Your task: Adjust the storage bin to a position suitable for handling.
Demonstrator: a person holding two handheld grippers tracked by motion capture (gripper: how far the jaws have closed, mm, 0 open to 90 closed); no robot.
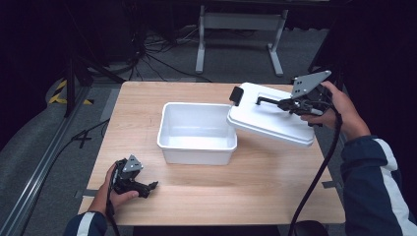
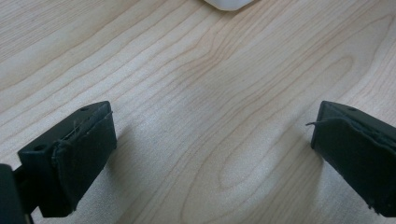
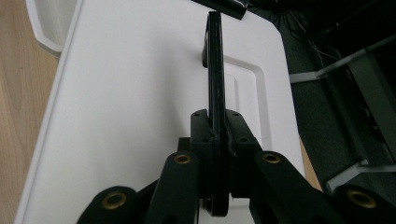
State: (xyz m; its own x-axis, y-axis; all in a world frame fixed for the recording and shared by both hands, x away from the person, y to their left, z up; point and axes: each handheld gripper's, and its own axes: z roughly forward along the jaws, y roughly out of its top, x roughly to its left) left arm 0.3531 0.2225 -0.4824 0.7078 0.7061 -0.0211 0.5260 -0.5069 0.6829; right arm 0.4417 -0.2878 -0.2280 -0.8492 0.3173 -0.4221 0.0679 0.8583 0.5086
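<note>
The right gripper (image 1: 295, 104) was clamped on the black handle (image 3: 214, 65) of the white lid (image 1: 268, 118), carrying it tilted beside the empty white bin (image 1: 196, 132) (presumably for access); the left gripper (image 1: 147, 187) rested wide open on the table (image 1: 255, 191).

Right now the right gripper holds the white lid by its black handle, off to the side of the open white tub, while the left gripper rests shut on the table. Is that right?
Not quite. The left gripper is open: the left gripper view shows its jaws wide apart over bare table. The rest holds: the right gripper clamps the black handle of the white lid beside the open tub.
</note>
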